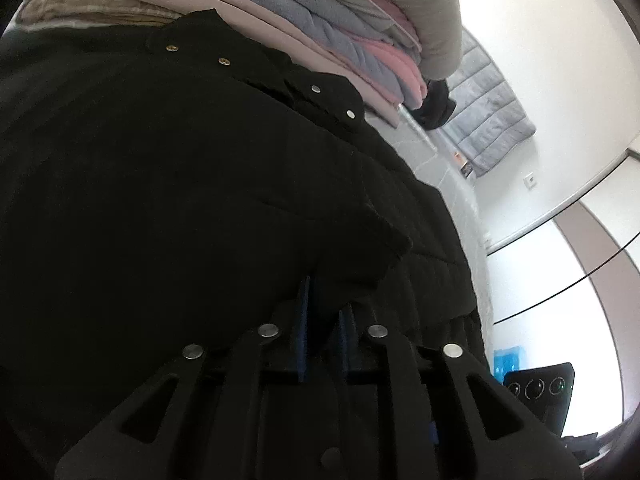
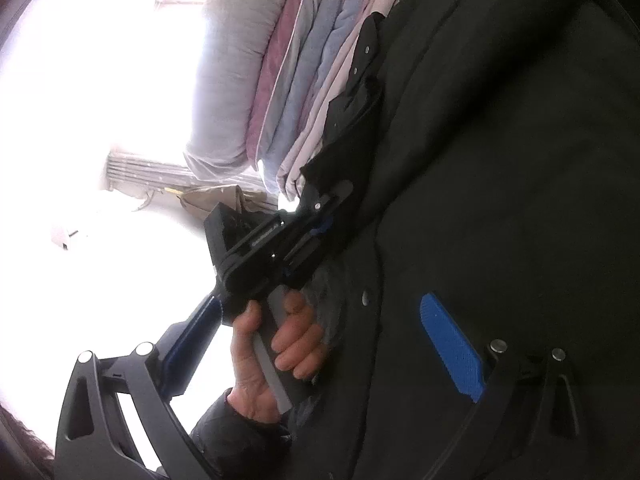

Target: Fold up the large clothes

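A large black coat with metal snap buttons fills the left wrist view and lies on the bed. My left gripper is shut on a fold of the coat's edge, the cloth pinched between its blue pads. In the right wrist view the coat fills the right side. My right gripper is open wide, one blue finger lying against the coat, the other out in the air. The left gripper, held by a hand, shows there gripping the coat's edge.
A tall stack of folded pink, blue and grey clothes stands behind the coat, also in the right wrist view. A grey quilted cover lies beyond. White wall and floor to the right.
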